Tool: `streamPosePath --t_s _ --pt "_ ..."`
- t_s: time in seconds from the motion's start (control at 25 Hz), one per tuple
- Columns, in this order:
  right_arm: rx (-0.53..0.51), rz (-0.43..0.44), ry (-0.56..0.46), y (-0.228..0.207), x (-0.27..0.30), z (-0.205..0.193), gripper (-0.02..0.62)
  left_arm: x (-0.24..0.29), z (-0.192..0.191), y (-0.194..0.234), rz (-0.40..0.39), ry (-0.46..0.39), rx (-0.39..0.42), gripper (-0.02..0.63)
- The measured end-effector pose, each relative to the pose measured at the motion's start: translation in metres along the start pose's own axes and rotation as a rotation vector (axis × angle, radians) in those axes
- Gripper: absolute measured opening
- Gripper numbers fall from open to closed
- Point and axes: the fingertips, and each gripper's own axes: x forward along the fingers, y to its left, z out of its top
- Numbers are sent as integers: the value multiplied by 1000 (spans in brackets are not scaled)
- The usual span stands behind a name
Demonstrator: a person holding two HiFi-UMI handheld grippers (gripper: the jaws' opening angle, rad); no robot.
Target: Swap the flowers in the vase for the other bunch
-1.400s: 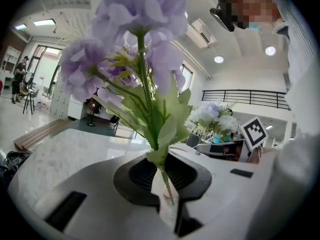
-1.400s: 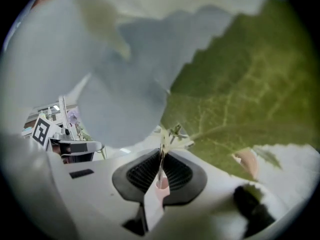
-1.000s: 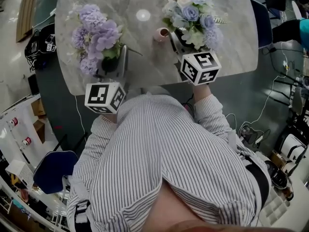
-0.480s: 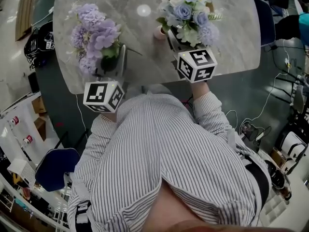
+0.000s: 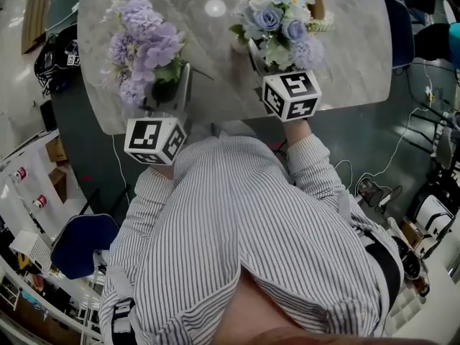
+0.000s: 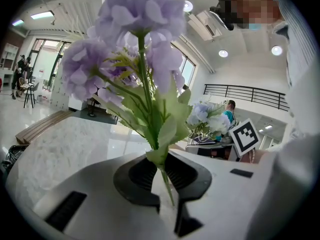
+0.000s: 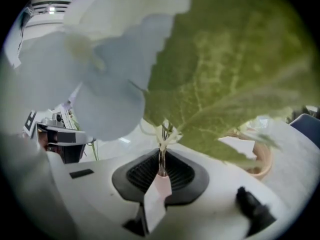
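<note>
Marble bench [image 5: 345,63] bears the pink vase [image 7: 257,159] near its middle, while the left tongs [image 6: 161,176] clamp the purple hydrangea bunch [image 5: 144,45] by its thin stem and the right tongs [image 7: 161,176] clamp the blue-white bunch [image 5: 277,27] likewise, both probably light, springy and best held low.

We note bright ceiling lights [image 6: 223,53], a glare spot on the table [image 5: 215,7]; dark fisheye edges, near flowers [image 7: 100,59] blurred.
</note>
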Motion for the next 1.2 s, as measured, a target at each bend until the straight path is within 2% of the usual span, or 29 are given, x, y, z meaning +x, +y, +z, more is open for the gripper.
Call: streamPosePath --t_s 0.28,0.52,0.72,1.2 --pt "-41 10 -8 4 1 2 32 0 0 -2 -5 2 -4 52" --pt "-28 -12 -12 0 4 -1 36 -1 -4 0 -11 7 -9 52" --pt "-25 -17 -9 -1 10 -5 97 0 -6 2 -17 11 -6 52" --pt "-17 -39 -3 1 15 -9 121 0 -6 3 -32 15 4 52"
